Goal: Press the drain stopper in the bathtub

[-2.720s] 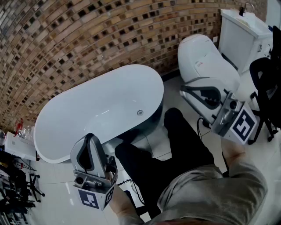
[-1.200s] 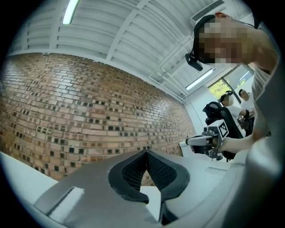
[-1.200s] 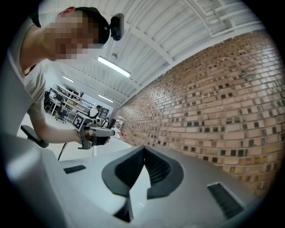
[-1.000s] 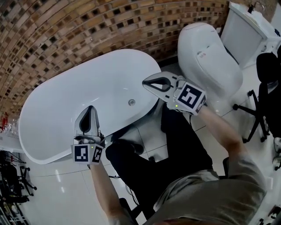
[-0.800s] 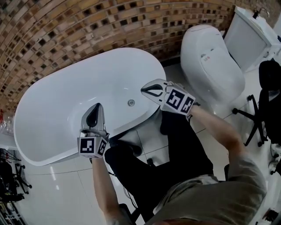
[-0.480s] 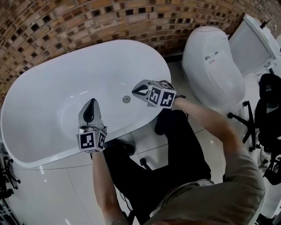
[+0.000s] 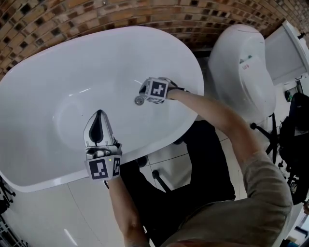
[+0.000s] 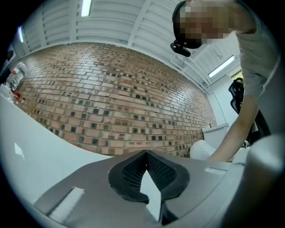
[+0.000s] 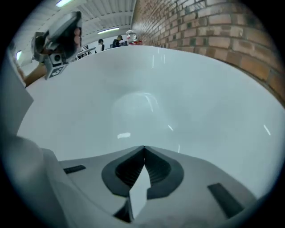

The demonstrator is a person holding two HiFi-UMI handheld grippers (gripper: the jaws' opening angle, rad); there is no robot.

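The white bathtub (image 7: pixel 58 62) fills the head view. Its round metal drain stopper (image 7: pixel 139 101) sits in the tub floor near the right end. My right gripper (image 7: pixel 143 96) reaches down into the tub, shut, with its tip right at the stopper; whether it touches cannot be told. In the right gripper view the shut jaws (image 9: pixel 143 148) point along the tub's inner wall (image 9: pixel 147 98), and the stopper is hidden under them. My left gripper (image 7: pixel 99 115) hovers shut and empty over the tub's near side; its view (image 8: pixel 145 152) looks over the rim (image 8: pixel 26 147).
A brick wall (image 7: pixel 145 12) runs behind the tub. A white toilet (image 7: pixel 241 62) stands to the right, with a black chair (image 7: pixel 297 130) beyond it. The person's black-clad legs (image 7: pixel 203 173) stand on the white tiled floor (image 7: pixel 43 217) beside the tub's near rim.
My right gripper has moved from above the tub's right rim down into the tub to the drain stopper. The head has leaned further over the tub. The left gripper has hardly moved.
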